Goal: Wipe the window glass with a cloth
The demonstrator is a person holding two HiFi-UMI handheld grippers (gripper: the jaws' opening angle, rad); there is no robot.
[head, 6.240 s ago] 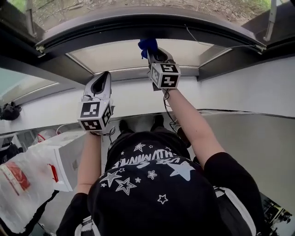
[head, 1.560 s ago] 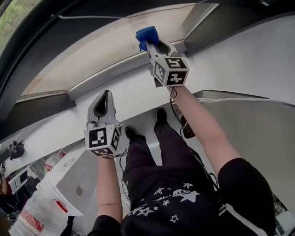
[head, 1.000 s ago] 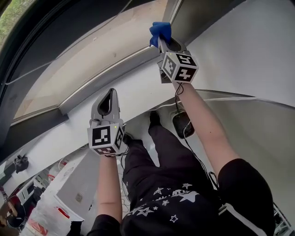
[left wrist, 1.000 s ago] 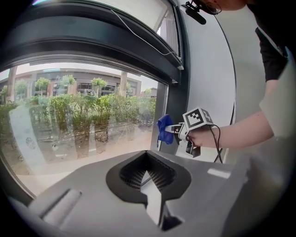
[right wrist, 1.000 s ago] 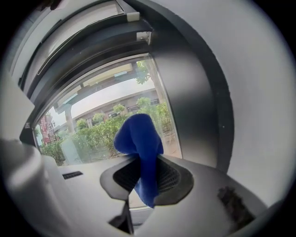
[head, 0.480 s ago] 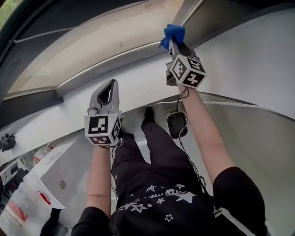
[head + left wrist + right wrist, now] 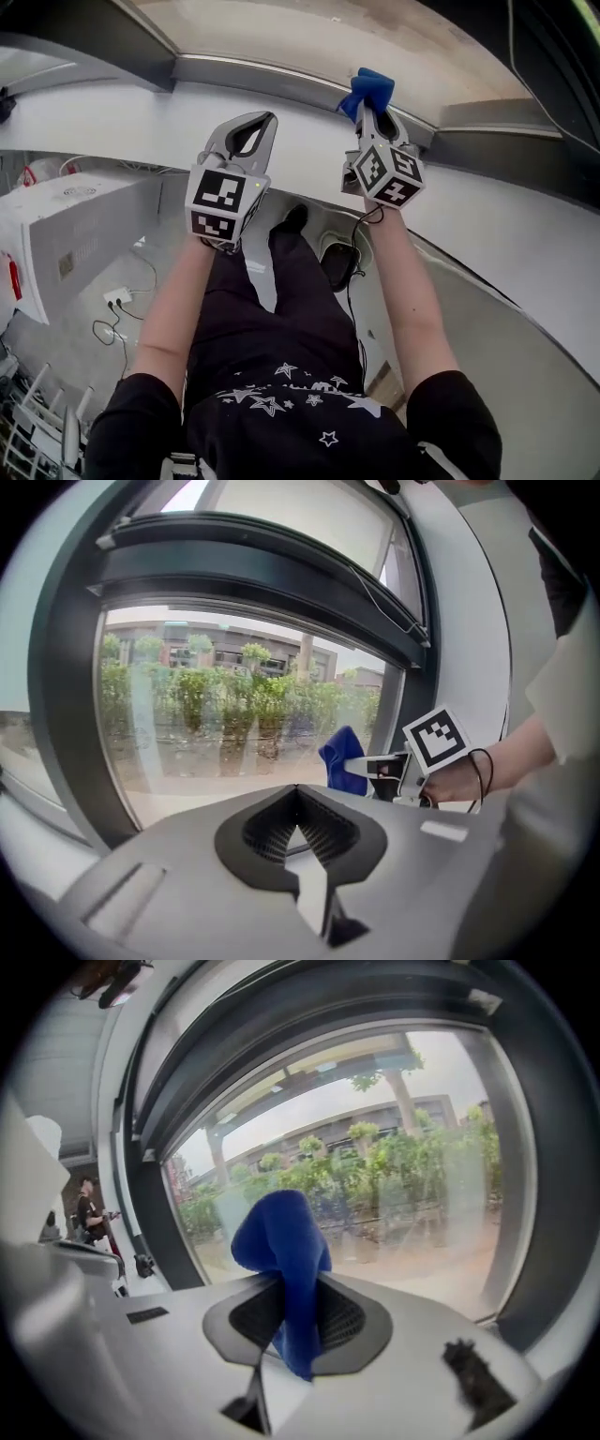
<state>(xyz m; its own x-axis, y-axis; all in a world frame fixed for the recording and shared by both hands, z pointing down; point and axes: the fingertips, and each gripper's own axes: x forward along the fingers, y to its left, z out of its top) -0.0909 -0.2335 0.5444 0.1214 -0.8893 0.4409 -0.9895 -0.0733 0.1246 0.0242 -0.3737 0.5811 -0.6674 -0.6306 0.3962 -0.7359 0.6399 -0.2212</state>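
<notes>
The window glass fills the top of the head view, with trees and buildings behind the glass in both gripper views. My right gripper is shut on a blue cloth, which bunches up out of the jaws. The blue cloth sits close to the pane, near its lower frame; whether it touches I cannot tell. My left gripper hangs to the left, lower, shut on nothing. In the left gripper view its jaws meet at the tip, and the blue cloth shows beyond.
A white sill and a dark window frame border the glass. A white box stands at the lower left, with cables on the floor. A black pad lies by the person's feet. A bystander stands far left.
The head view has swung round. The right gripper has kept the cloth and slid along the window's lower edge. The left gripper has come up nearer to it, still shut.
</notes>
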